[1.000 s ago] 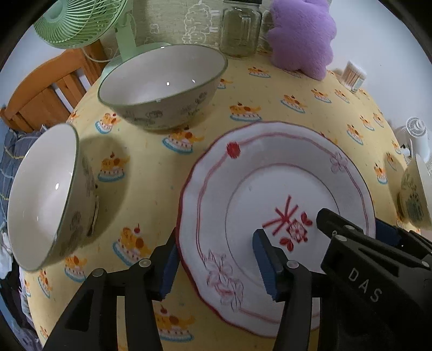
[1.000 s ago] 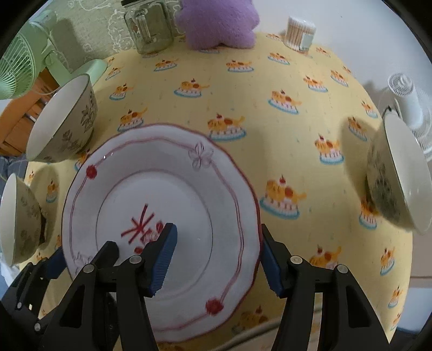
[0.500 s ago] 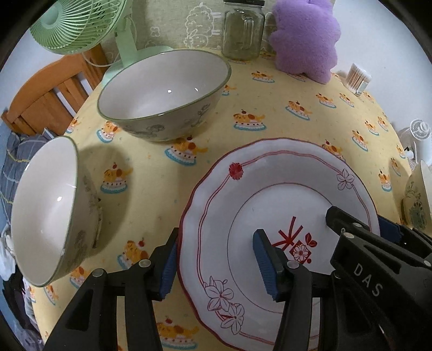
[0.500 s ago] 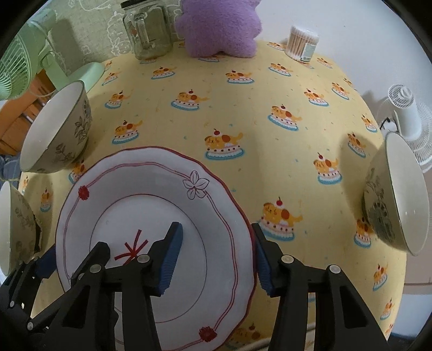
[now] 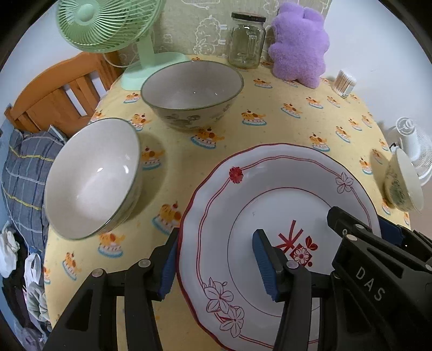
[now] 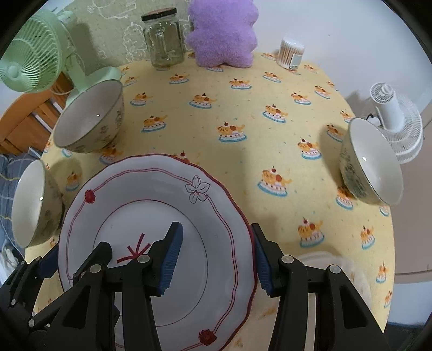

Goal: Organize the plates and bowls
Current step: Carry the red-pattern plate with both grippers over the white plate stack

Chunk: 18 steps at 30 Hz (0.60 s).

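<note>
A white plate with red flower trim [image 5: 283, 205] [image 6: 151, 205] is held up over the yellow tablecloth. My left gripper [image 5: 216, 264] is shut on its left rim, my right gripper [image 6: 216, 259] on its right rim. Each gripper has one pad over the plate and one outside the rim. A bowl [image 5: 91, 178] [image 6: 32, 205] stands at the left edge. A second bowl [image 5: 191, 91] [image 6: 91, 116] stands at the back left. A third bowl [image 5: 402, 183] [image 6: 372, 162] stands at the right edge.
A green fan [image 5: 108, 24], a glass jar [image 5: 245, 40], a purple plush [image 5: 299, 43] and a cotton swab box [image 6: 291, 51] stand along the back. A white fan [image 6: 397, 121] is off the right edge. A wooden chair [image 5: 54, 94] is at the left.
Both grippers have lifted the plate and drawn back, so the bowls and the back of the table show more in both views.
</note>
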Available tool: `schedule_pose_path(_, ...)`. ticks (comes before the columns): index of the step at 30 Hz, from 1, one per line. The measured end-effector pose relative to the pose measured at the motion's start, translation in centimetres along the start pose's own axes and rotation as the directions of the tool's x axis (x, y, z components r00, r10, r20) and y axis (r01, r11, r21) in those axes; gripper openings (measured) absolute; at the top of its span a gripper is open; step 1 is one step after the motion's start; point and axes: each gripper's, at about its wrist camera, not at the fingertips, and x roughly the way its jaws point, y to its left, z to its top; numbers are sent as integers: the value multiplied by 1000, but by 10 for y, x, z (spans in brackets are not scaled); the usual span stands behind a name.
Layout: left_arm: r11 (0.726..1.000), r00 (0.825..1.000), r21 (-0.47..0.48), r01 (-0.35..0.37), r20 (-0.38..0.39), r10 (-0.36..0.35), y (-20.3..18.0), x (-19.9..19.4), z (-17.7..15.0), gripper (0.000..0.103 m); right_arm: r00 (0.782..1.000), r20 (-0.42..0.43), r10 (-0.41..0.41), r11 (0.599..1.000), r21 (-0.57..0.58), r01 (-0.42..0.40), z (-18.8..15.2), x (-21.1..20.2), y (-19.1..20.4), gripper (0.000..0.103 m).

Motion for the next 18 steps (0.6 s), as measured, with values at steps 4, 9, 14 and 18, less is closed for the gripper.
schedule_pose_path(4,1000,1000,10,10,15,-10,7,-16,-10,52,1000,16,-21,1000,9,21,-14,-19,6,54)
schedule_pose_path(9,998,999,47,33,24,-34,15,-32,-22,52,999,27,-44,998,47,43,-35,-41,11,54)
schedule_pose_path(14,991,997,113,67,32,-71,12,-46,-36,52,996,44,-74,991,113,69,-60,-63,7,54)
schedule_pose_path(18,982,995,171,86,28,-92,7,-55,-50,52,995,42,-88,981,176,79,-81,-74,-1,54)
